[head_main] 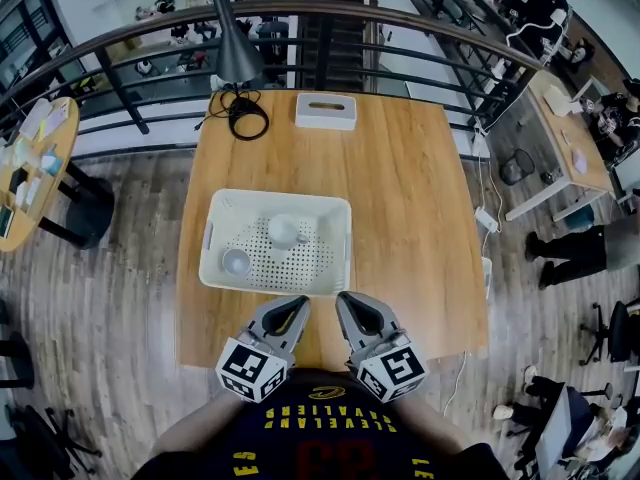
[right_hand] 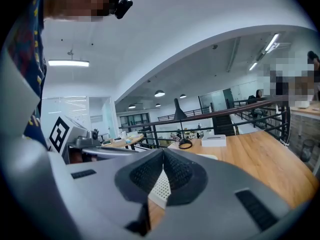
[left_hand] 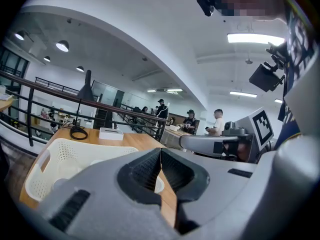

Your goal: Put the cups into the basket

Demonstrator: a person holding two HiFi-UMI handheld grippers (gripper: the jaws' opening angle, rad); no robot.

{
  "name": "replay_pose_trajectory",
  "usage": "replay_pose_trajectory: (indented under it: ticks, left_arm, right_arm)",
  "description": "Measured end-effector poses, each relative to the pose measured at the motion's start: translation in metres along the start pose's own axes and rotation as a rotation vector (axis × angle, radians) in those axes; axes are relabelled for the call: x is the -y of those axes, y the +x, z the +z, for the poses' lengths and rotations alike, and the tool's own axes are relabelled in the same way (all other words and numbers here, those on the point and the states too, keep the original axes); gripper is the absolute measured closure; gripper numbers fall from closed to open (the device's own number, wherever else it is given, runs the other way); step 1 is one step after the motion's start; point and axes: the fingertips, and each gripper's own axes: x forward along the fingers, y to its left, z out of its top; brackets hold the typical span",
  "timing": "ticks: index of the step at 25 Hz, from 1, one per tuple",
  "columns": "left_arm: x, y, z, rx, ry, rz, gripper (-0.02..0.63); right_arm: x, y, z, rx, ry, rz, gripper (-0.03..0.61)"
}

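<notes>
The white basket (head_main: 340, 258), two cups (head_main: 283, 230) inside, sat just beyond the left gripper (head_main: 297, 305) and right gripper (head_main: 346, 302), each closed, empty.

Basket (head_main: 342, 248) white, floor perforated. Cups (head_main: 283, 230) white. Table (head_main: 400, 188) tan wood grain. Left gripper (head_main: 300, 302), right gripper (head_main: 344, 298): grey, black-and-white square patterns.

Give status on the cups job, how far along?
Done: a cup and a second cup lie in the basket. In hand: nothing; the left gripper and right gripper are shut and empty, at the near edge of the table. Left: no cup shows outside the basket, so it looks finished.
</notes>
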Motion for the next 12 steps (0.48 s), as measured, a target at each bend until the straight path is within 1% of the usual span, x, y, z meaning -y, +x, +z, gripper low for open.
replay_pose_trajectory:
  ticks: [7,12]
  left_arm:
    - [-0.0004,0.0055,0.0047,-0.003,0.033,-0.025,0.603]
    - [-0.0018,0.0065,0.0042,-0.002,0.043,-0.026,0.603]
  right_arm:
    - [0.0016,-0.0031,0.0028,0.014,-0.010,-0.023,0.566]
    - [0.0029,-0.0040,0.0042,0.025,-0.017,-0.029,0.566]
